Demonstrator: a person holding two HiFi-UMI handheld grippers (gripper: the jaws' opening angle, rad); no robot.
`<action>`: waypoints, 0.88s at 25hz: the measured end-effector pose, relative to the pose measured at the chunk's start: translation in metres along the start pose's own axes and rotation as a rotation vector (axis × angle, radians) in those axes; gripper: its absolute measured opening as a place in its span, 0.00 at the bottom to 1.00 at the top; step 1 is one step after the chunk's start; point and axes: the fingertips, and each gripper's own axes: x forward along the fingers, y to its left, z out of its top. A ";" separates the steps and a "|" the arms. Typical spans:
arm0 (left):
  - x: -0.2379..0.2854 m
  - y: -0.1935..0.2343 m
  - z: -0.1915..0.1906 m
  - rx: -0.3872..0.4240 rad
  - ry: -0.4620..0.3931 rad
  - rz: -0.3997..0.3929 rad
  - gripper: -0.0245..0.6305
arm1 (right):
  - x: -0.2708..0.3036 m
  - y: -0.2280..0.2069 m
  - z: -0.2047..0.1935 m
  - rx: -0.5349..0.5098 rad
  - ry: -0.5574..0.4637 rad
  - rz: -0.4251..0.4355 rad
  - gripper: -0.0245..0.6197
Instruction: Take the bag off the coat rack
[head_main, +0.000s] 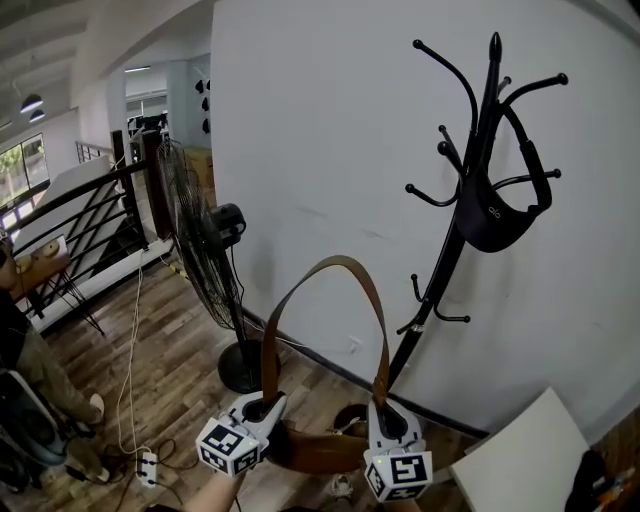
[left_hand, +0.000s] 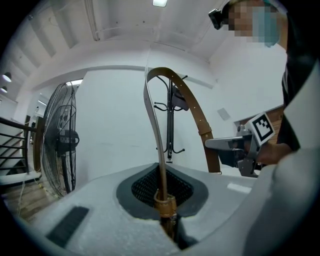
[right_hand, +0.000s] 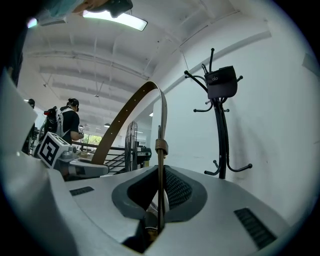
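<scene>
Removal step judged all but done: fingers of my left gripper (head_main: 262, 410) and right gripper (head_main: 383, 412) are clamped tight on the strap (head_main: 330, 264) ends, the brown bag (head_main: 322, 452) slung between them, clear of the coat rack (head_main: 452, 250) ahead; next move calls for steady carrying away; the pale logo on the black bag (head_main: 495, 215) hanging there is illegible.

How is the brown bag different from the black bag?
The brown bag is off the coat rack, held low by the left gripper and right gripper; the black bag hangs high on it. The brown bag's strap loops tall; the black bag's is short. Both have straps.
</scene>
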 end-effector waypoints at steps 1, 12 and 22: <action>-0.003 0.000 -0.005 -0.005 0.009 0.002 0.05 | -0.001 0.002 -0.005 0.005 0.012 0.001 0.08; -0.030 -0.006 -0.036 -0.050 0.039 0.014 0.04 | -0.012 0.028 -0.048 0.035 0.100 0.038 0.08; -0.024 -0.026 -0.043 -0.131 -0.030 -0.018 0.04 | -0.012 0.071 -0.112 0.104 0.197 0.100 0.08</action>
